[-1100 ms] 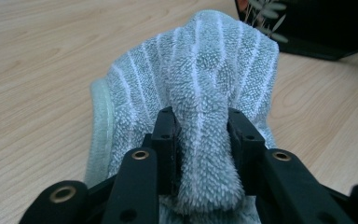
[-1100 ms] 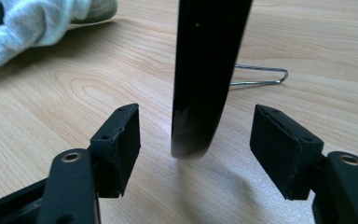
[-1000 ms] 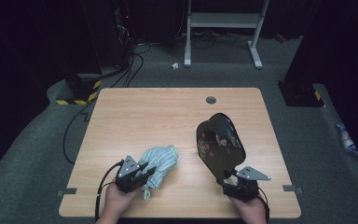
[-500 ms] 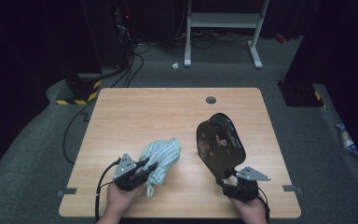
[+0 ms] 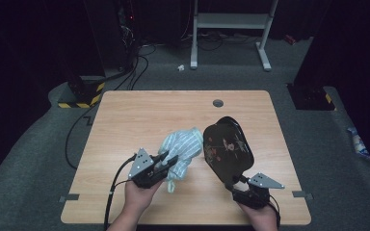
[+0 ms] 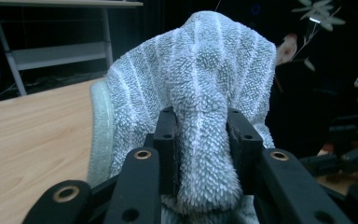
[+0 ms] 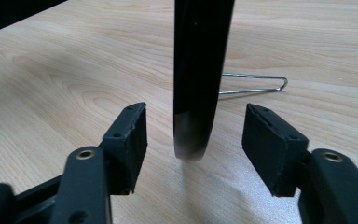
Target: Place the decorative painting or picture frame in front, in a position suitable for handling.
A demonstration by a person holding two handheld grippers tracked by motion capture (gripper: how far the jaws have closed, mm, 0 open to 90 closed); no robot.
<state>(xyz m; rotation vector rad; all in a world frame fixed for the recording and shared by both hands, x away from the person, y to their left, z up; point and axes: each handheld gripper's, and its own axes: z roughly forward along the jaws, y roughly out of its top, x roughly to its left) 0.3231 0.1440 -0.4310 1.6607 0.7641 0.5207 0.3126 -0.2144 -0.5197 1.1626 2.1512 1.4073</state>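
Observation:
My left gripper is shut on a pale green striped towel, which it holds raised off the wooden table. In the left gripper view the towel bunches between the pads of my left gripper and drapes over them. Just to its right, a black lacquer tray with a painted pattern stands on edge. My right gripper is at its near edge. The tray's edge stands between the pads of my right gripper without touching either; these jaws have just been closing. A wire stand lies behind the tray.
A round cable hole sits near the table's far edge. Beyond the table stand a white metal frame and a yellow-and-black striped base with cables on grey carpet.
My left gripper has lifted the towel and carried it right, towards the tray. The right hand and the tray have stayed where they were.

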